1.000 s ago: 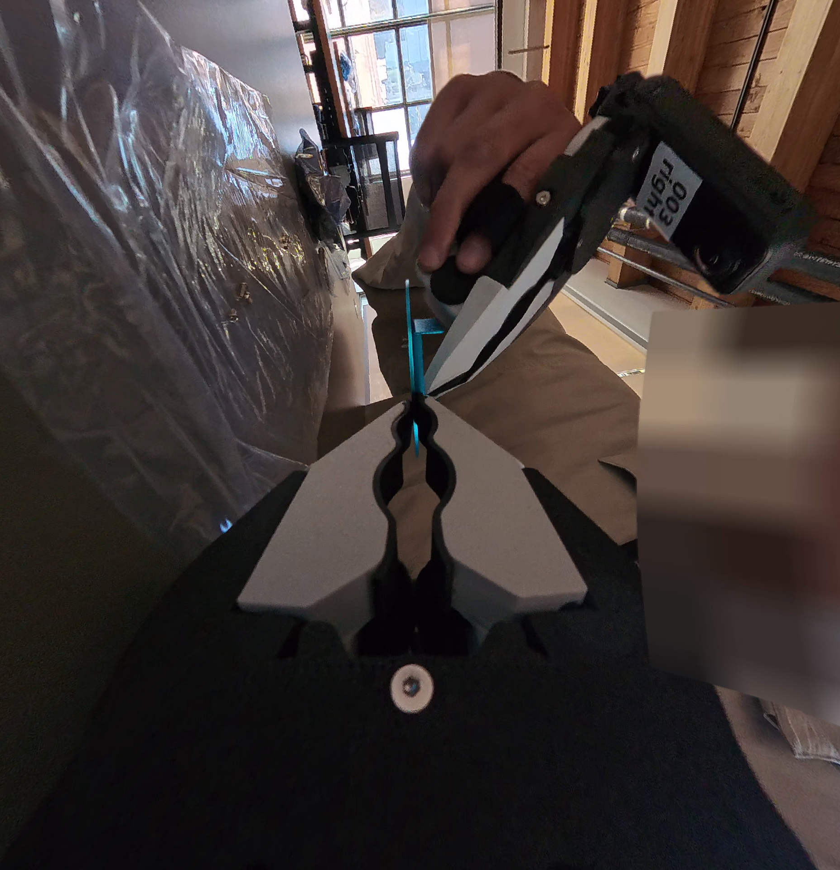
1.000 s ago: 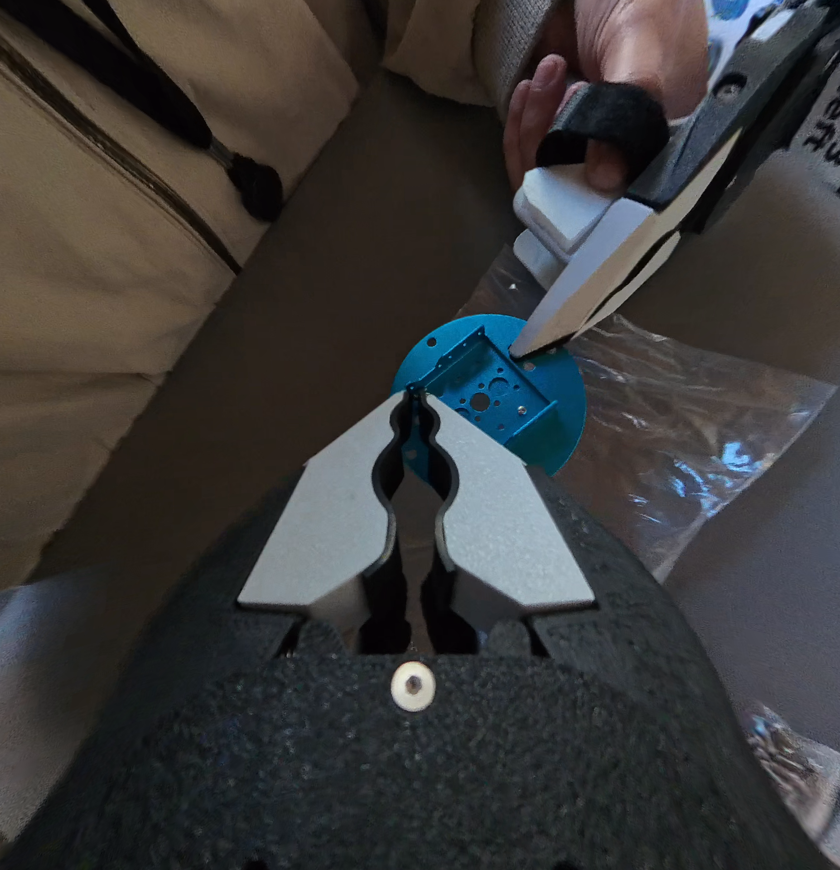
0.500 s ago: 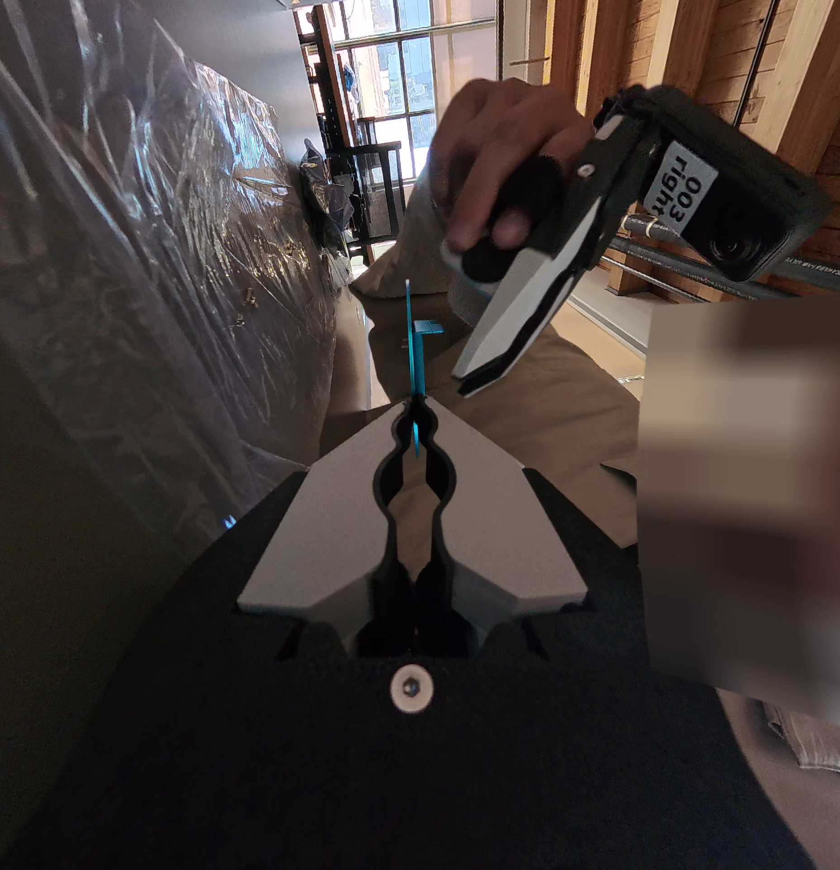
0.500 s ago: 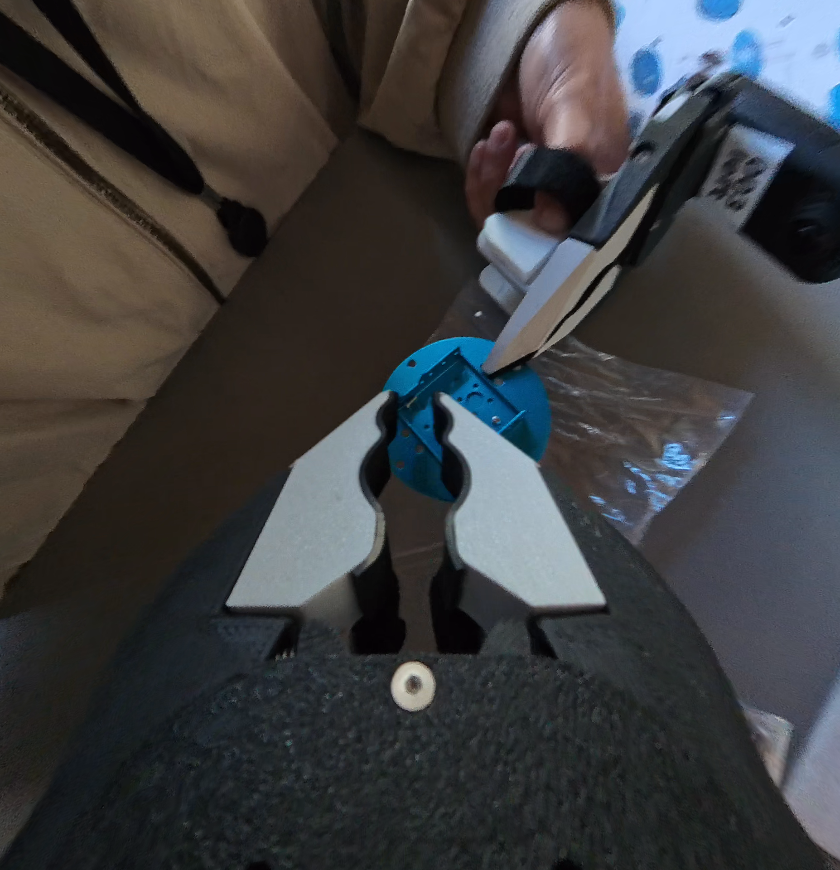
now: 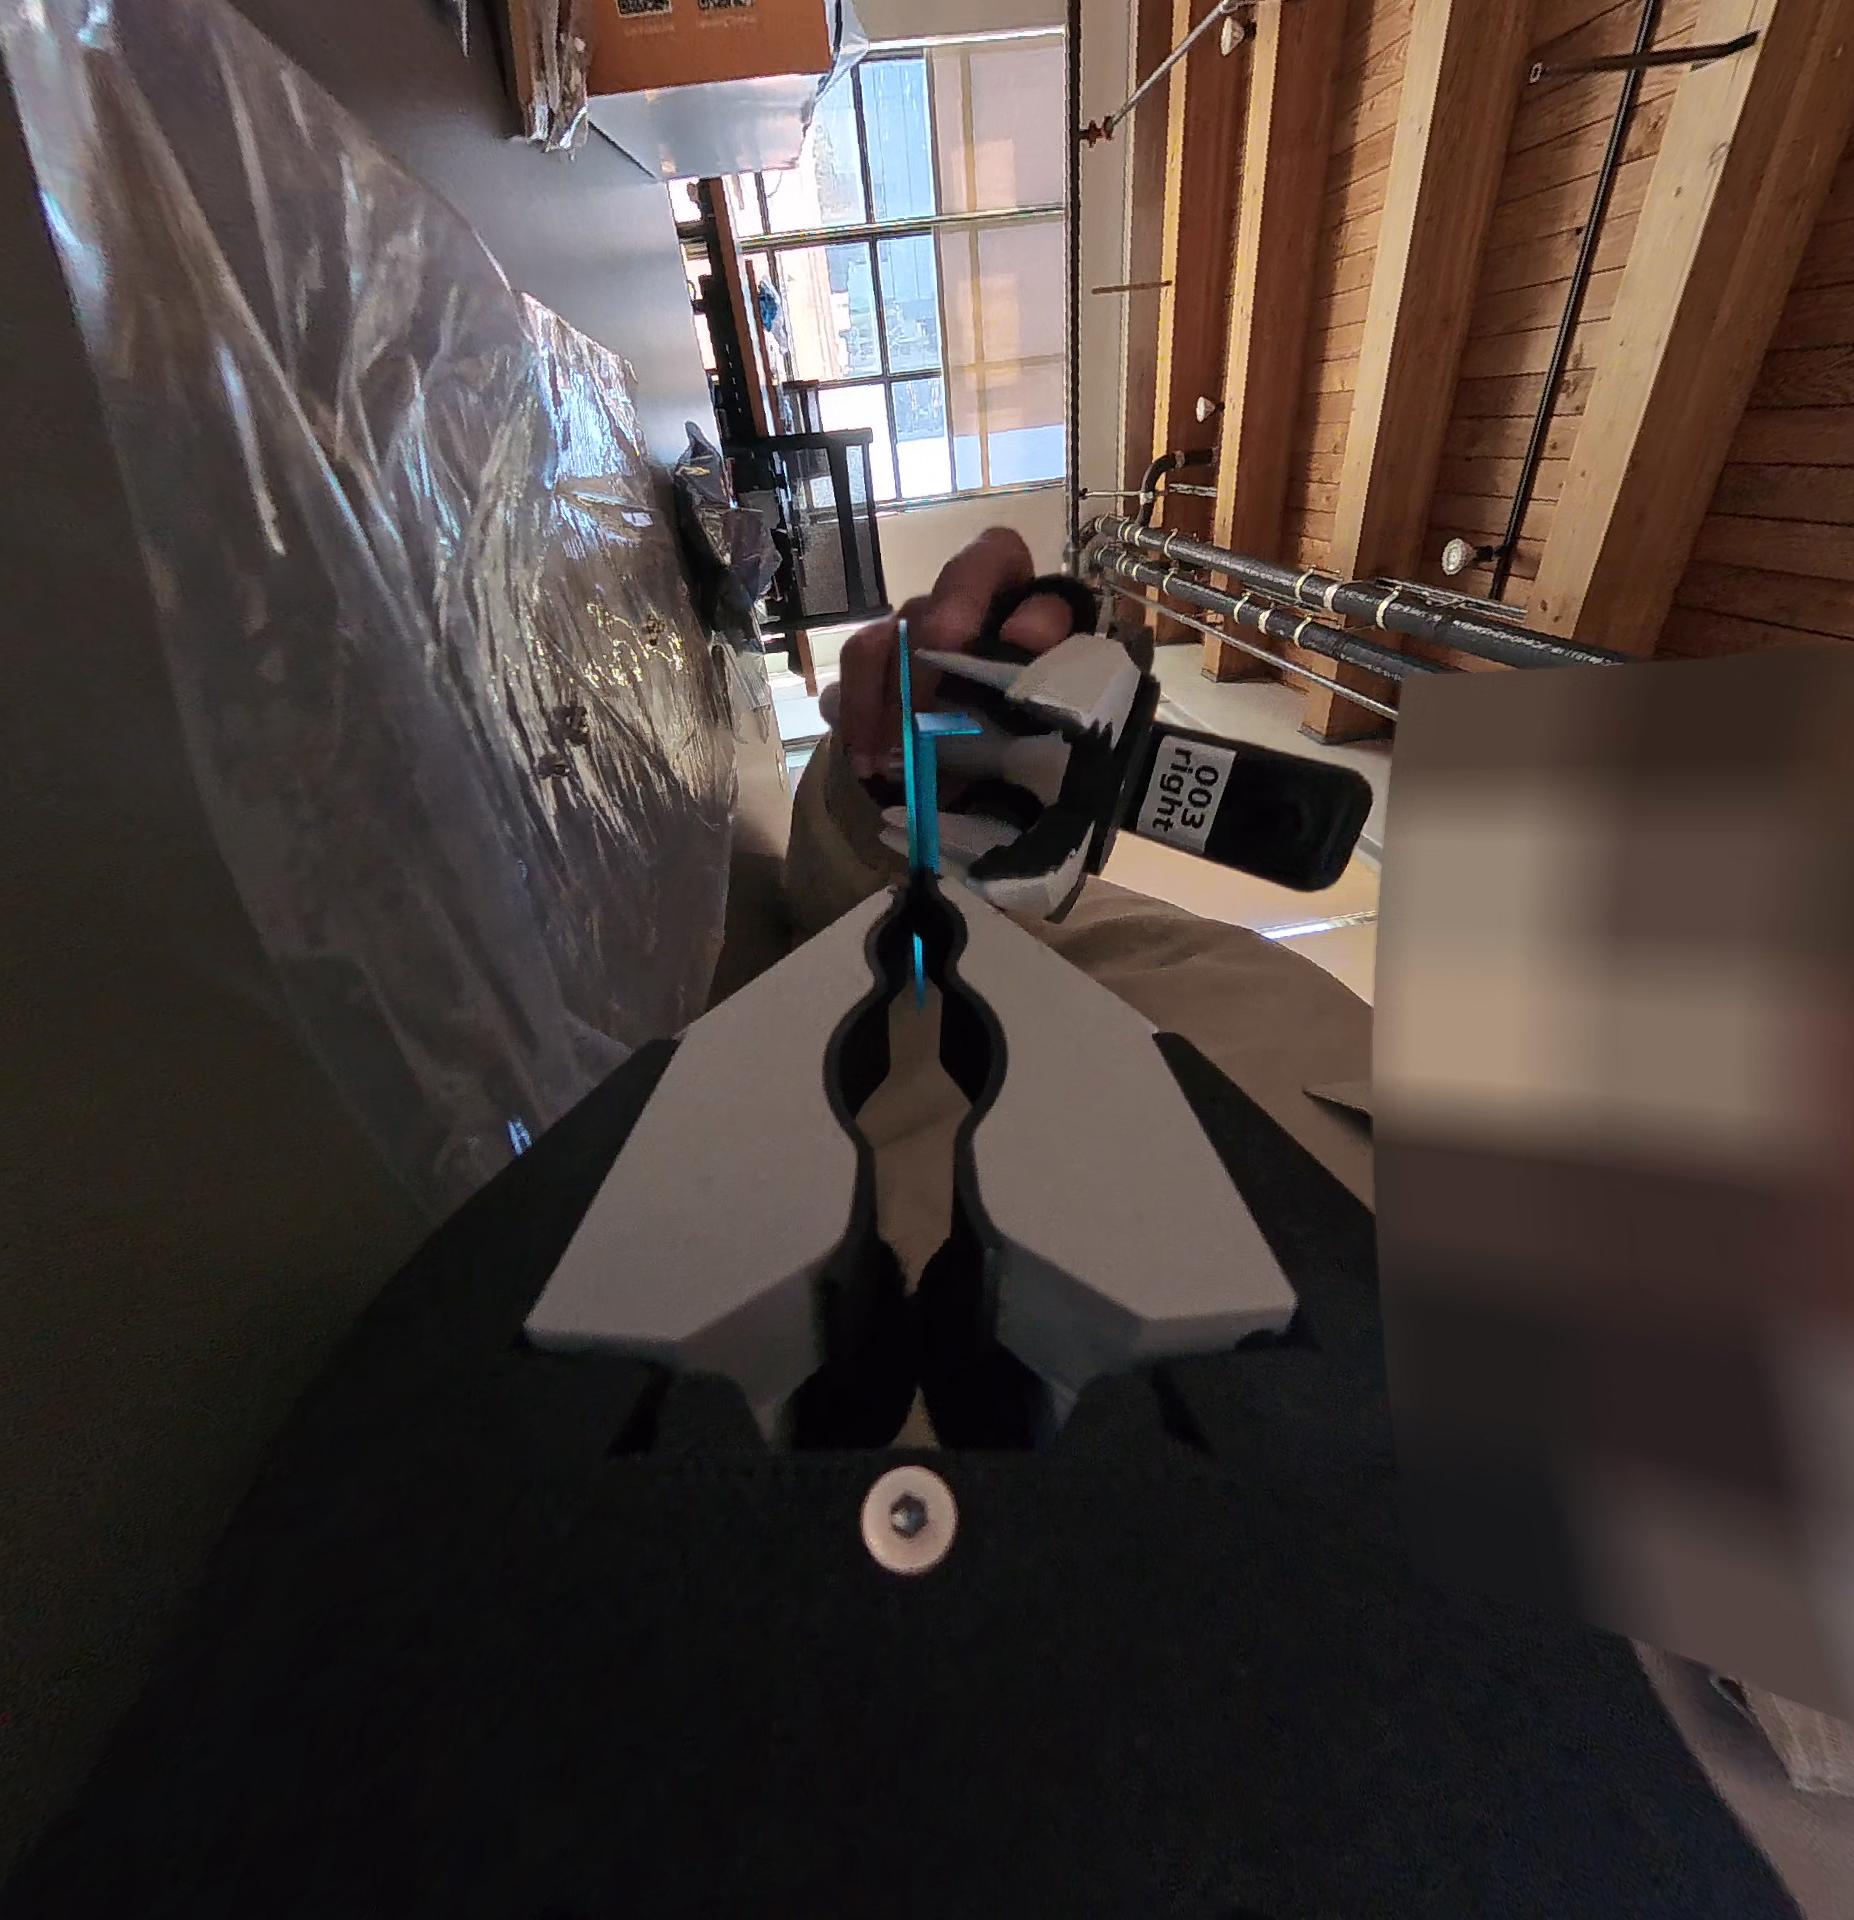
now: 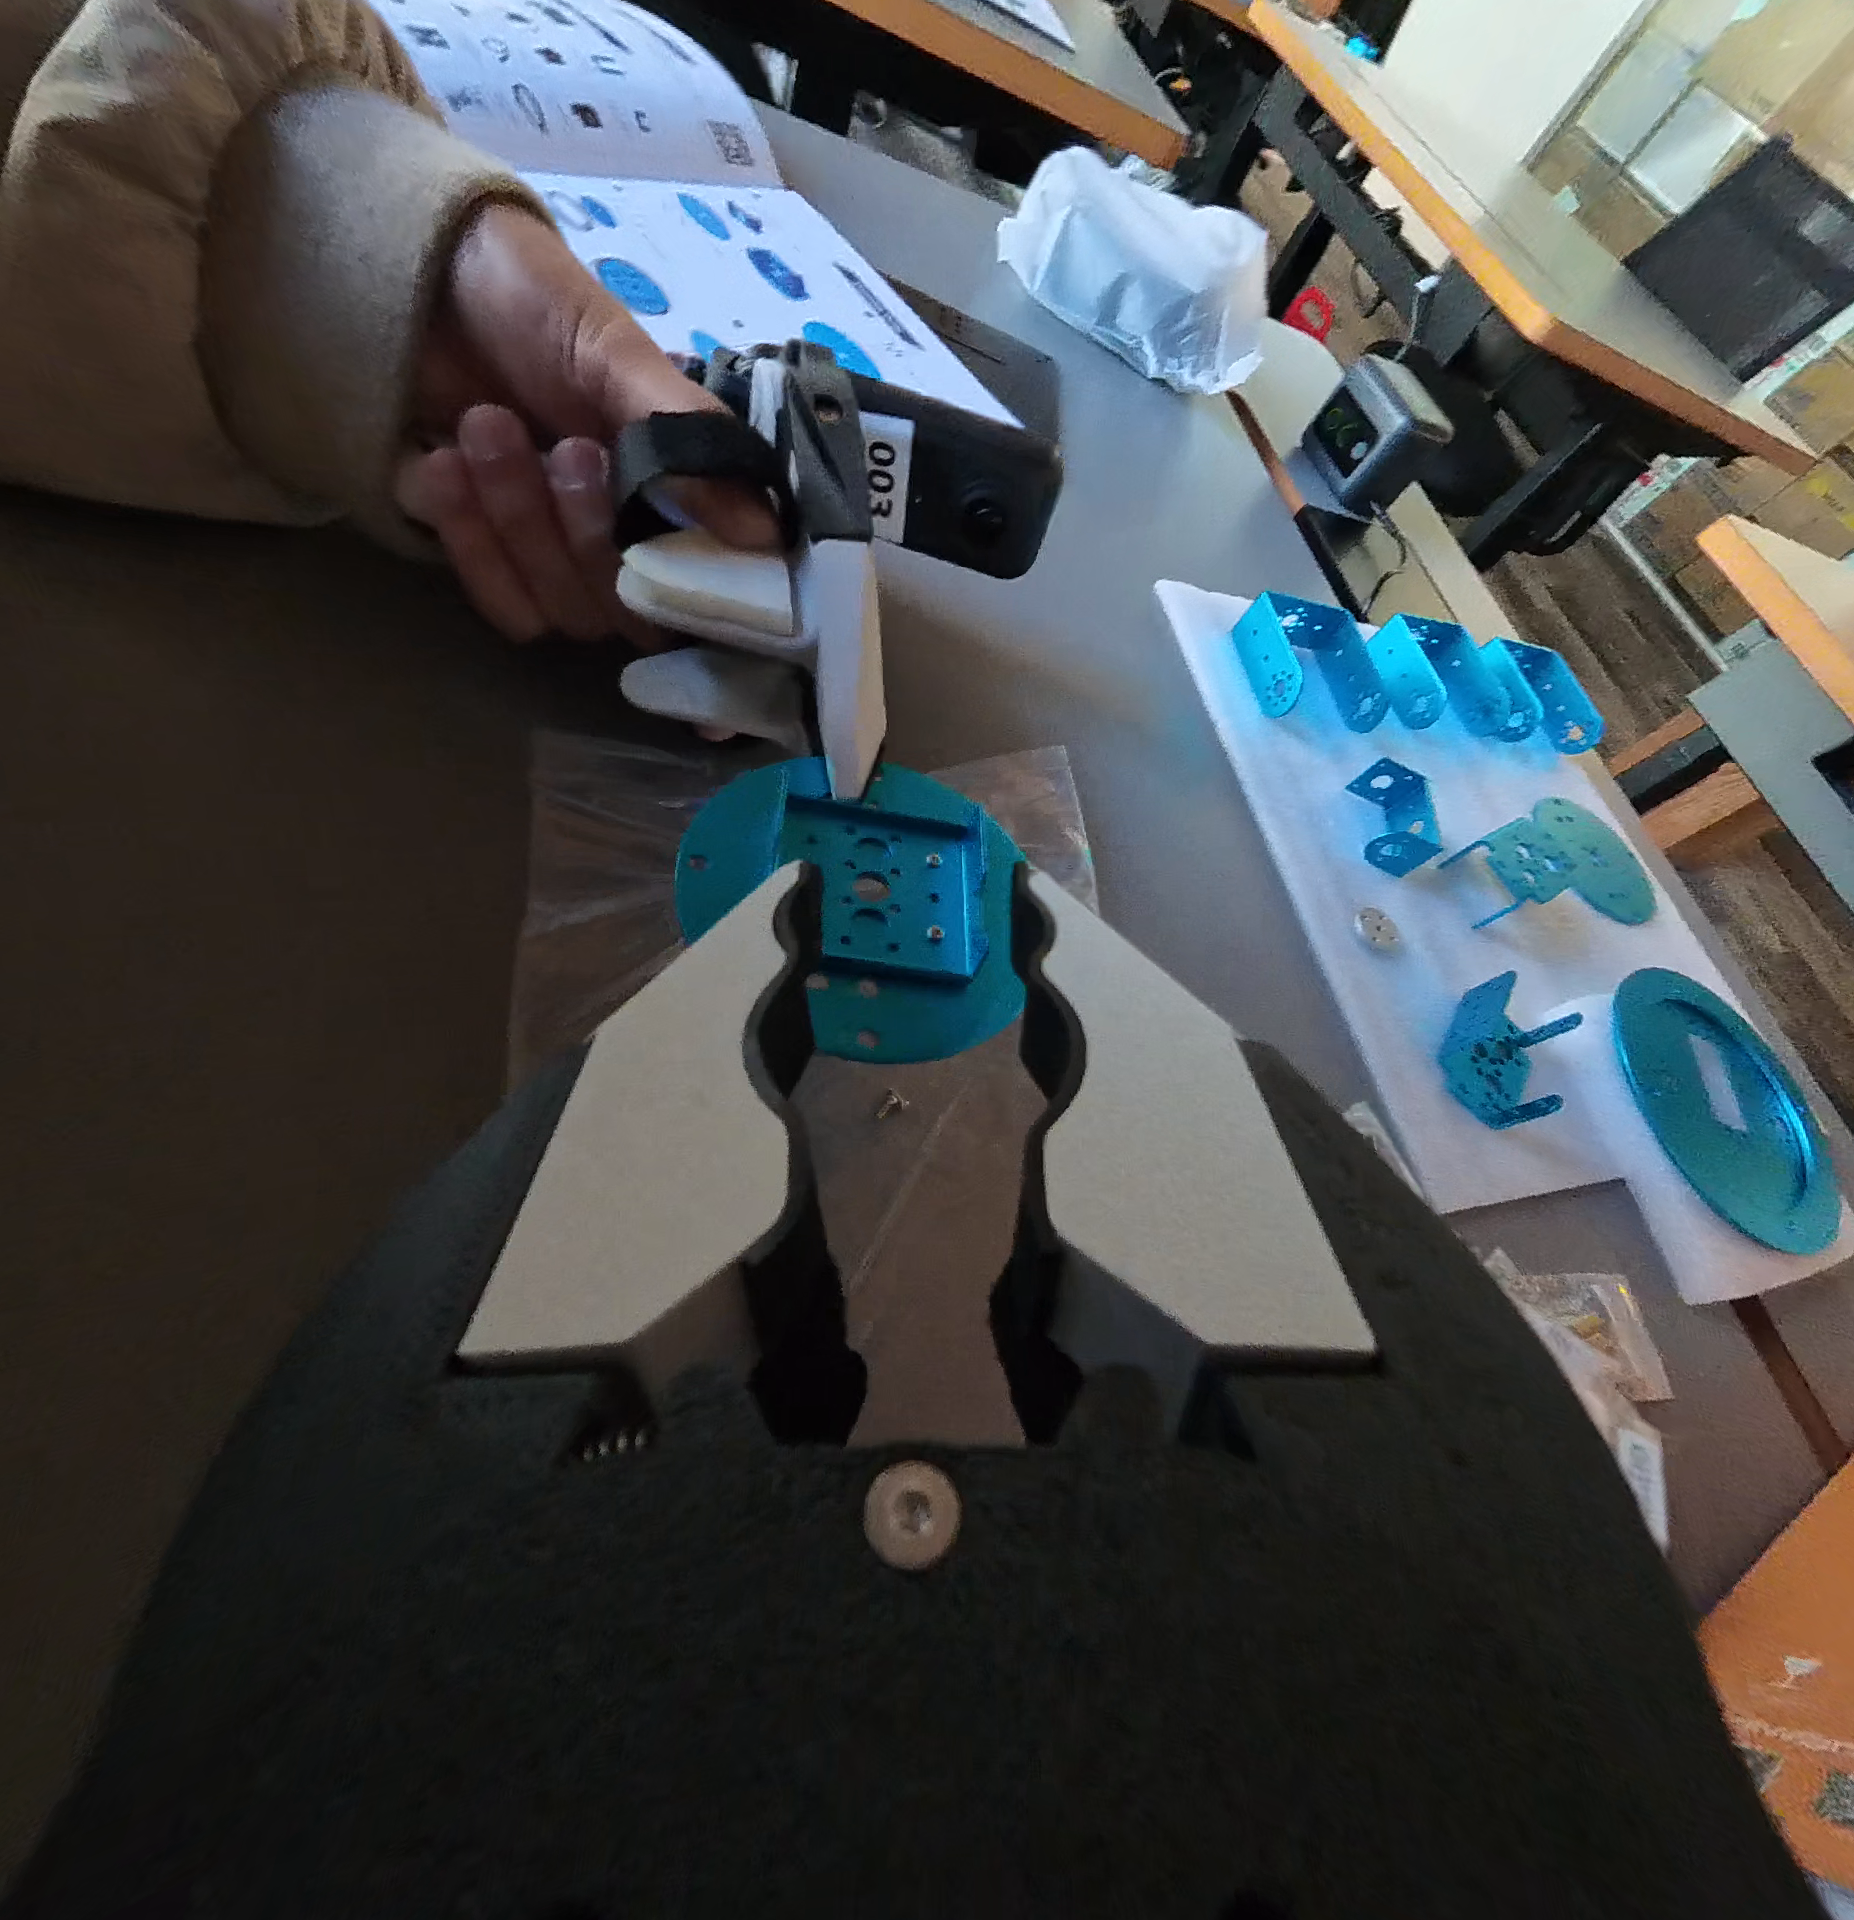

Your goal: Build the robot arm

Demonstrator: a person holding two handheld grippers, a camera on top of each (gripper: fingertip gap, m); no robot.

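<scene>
A round blue metal disc with a square, hole-dotted blue bracket fixed to its face is held up off the surface. The left hand-held gripper is clenched on the disc's rim; in its own view the disc is edge-on, a thin blue line running up from the pinched tips. In the right wrist view that same gripper comes down from above, a person's hand in a tan sleeve behind it.

The right hand-held gripper is released, its grey fingers spread wide to either side of the bracket; whether they touch the disc is hard to tell. Seen from the left, it lies sideways just beyond the disc.

Below the disc lies a clear plastic bag with a small screw on it. To the right of the right gripper a white foam sheet carries more blue parts: a row of bent brackets, small perforated pieces, and a large blue ring. Beyond the left gripper is an open booklet, and farther off a crumpled white bag.
</scene>
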